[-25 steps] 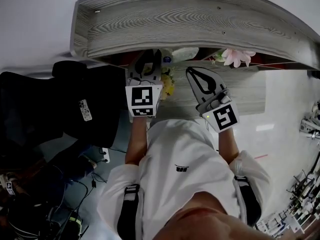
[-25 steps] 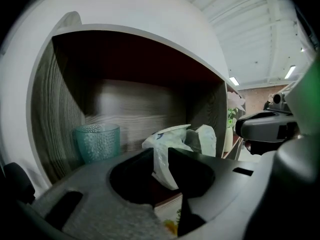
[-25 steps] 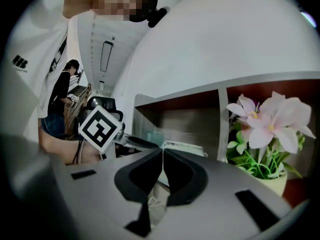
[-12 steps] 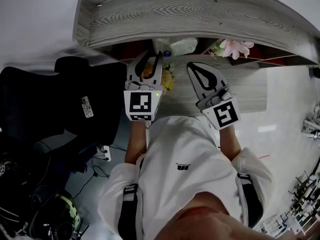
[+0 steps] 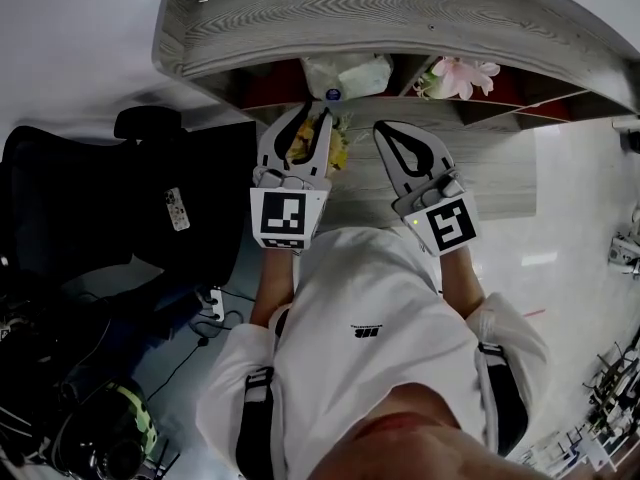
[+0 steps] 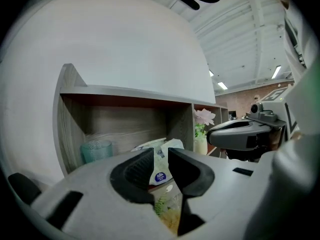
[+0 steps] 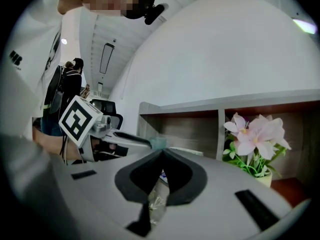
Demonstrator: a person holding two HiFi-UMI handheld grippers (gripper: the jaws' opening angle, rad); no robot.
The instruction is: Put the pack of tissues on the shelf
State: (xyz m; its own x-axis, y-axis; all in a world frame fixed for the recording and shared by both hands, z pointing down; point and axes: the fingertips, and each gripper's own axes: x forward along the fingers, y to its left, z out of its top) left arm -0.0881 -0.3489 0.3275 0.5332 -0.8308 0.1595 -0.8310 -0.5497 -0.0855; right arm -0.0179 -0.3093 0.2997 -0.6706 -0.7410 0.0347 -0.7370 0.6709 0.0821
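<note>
Lying in left compartment of shelf (image 5: 400,18), beside teal cup (image 6: 96,150): pack of tissues (image 5: 350,73). Left gripper (image 5: 311,116) just in front, jaws narrowly apart, gripping nothing, likely parted to release. Right gripper (image 5: 384,131) pressed closed, empty, held aside, probably unneeded.

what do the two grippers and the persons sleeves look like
The left gripper and right gripper are pale grey with black-padded pointed jaws, each bearing a white cube with black square markers. White short-sleeved shirt, dark shoulder straps.
</note>
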